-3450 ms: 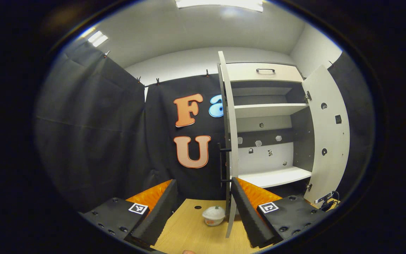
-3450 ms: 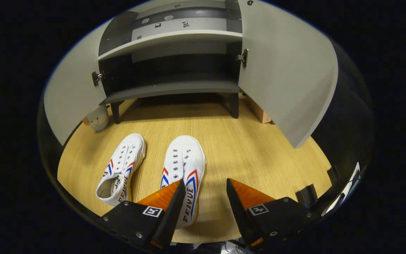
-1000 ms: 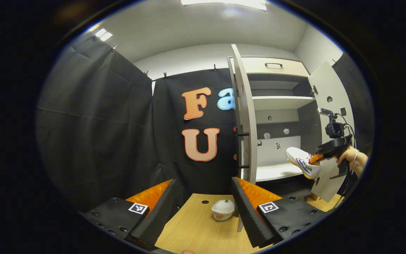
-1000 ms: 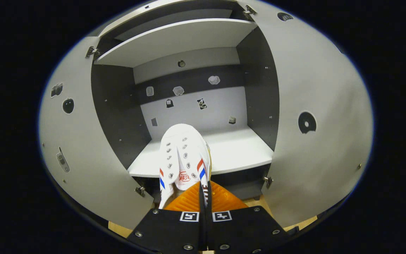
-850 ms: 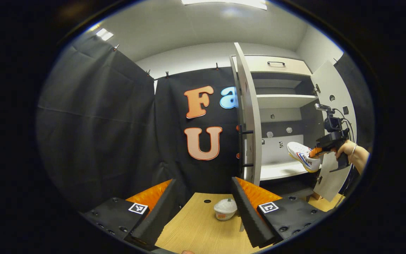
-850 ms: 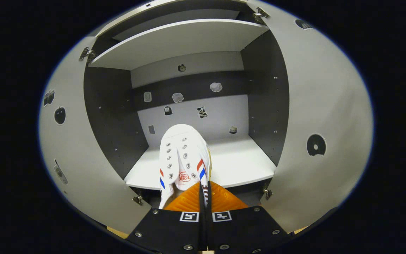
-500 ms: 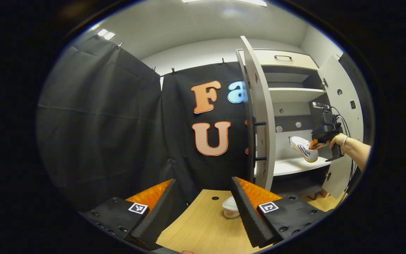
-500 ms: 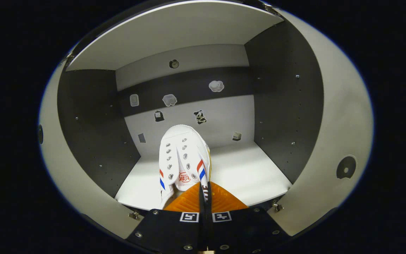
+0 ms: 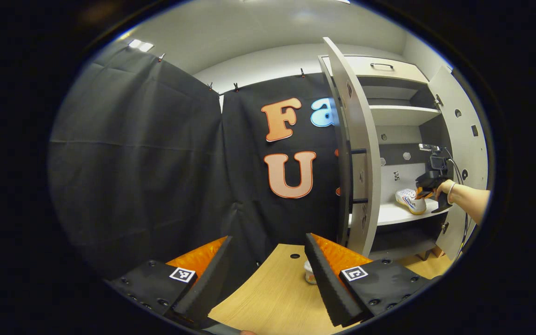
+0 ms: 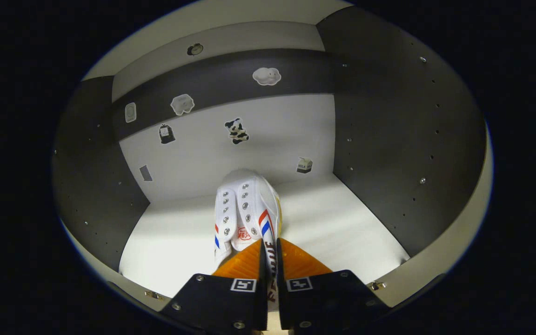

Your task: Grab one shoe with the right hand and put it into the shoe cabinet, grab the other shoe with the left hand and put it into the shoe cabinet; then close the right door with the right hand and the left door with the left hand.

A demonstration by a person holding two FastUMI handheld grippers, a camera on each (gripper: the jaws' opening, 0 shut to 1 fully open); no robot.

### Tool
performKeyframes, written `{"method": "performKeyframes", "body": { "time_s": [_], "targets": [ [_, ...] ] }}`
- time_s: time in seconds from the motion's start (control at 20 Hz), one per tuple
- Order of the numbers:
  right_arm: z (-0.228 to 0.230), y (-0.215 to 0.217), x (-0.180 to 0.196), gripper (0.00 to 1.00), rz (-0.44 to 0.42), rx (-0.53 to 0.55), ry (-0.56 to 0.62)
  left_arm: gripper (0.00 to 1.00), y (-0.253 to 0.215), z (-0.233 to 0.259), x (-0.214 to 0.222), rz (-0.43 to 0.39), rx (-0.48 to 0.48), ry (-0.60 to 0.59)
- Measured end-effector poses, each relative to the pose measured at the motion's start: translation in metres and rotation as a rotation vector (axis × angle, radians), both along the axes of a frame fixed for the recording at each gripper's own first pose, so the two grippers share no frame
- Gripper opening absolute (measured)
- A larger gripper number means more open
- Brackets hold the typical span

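Observation:
A white shoe (image 10: 244,214) with red and blue stripes points toe-first into the shoe cabinet, low over its white shelf (image 10: 342,232). My right gripper (image 10: 270,251) is shut on the shoe's right side wall near the heel. In the left gripper view the same shoe (image 9: 410,201) sits at shelf level inside the cabinet. There the right gripper (image 9: 419,193) is behind it, held by a hand (image 9: 445,188). I cannot tell whether the sole touches the shelf. My left gripper (image 9: 268,260) hangs open over the wooden floor, holding nothing.
The cabinet's left door (image 9: 361,153) stands open, nearly edge-on, with a black bar handle. The right door (image 9: 465,135) is open too. Dark side walls (image 10: 389,139) flank the shoe closely. A small white pot (image 9: 310,275) stands on the wooden floor (image 9: 272,298) by the left door.
The right gripper has carried the shoe from in front of the doors deep into the cabinet and down toward the shelf. The left gripper has drifted, so the cabinet sits farther right in its view.

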State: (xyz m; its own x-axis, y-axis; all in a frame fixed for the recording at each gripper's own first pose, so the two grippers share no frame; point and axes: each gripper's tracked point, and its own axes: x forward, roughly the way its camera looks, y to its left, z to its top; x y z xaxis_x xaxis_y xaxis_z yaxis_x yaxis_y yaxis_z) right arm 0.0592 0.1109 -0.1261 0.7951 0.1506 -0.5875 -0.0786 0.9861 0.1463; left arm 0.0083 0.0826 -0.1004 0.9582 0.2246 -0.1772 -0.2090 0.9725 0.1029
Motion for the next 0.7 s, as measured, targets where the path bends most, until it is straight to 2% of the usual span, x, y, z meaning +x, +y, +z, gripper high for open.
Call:
{"method": "performKeyframes", "body": {
  "time_s": [0.05, 0.2, 0.25, 0.3, 0.35, 0.45, 0.55, 0.7],
  "targets": [
    [0.011, -0.004, 0.001, 0.22, -0.006, -0.002, -0.043, 0.98, -0.003, 0.001, 0.003, -0.001, -0.002, -0.004],
    [0.050, -0.006, -0.008, 0.33, 0.009, 0.021, -0.149, 0.99, -0.023, 0.007, 0.005, -0.029, -0.025, -0.028],
    [0.059, -0.009, -0.016, 0.41, 0.020, 0.025, -0.164, 0.98, -0.032, 0.007, 0.002, -0.044, -0.030, -0.031],
    [0.070, -0.011, -0.026, 0.42, 0.028, 0.021, -0.183, 0.98, -0.040, 0.006, 0.001, -0.059, -0.032, -0.030],
    [0.083, -0.013, -0.039, 0.62, 0.039, 0.018, -0.205, 0.98, -0.047, 0.004, -0.002, -0.074, -0.031, -0.028],
    [0.109, -0.018, -0.059, 0.77, 0.053, 0.020, -0.256, 0.98, -0.061, 0.001, -0.006, -0.105, -0.032, -0.020],
    [0.135, -0.022, -0.084, 0.85, 0.070, 0.039, -0.303, 0.98, -0.074, -0.003, -0.009, -0.134, -0.047, -0.009],
    [0.166, -0.035, -0.125, 0.89, 0.083, 0.034, -0.363, 0.98, -0.090, -0.009, -0.016, -0.170, -0.069, -0.009]
  ]
}}
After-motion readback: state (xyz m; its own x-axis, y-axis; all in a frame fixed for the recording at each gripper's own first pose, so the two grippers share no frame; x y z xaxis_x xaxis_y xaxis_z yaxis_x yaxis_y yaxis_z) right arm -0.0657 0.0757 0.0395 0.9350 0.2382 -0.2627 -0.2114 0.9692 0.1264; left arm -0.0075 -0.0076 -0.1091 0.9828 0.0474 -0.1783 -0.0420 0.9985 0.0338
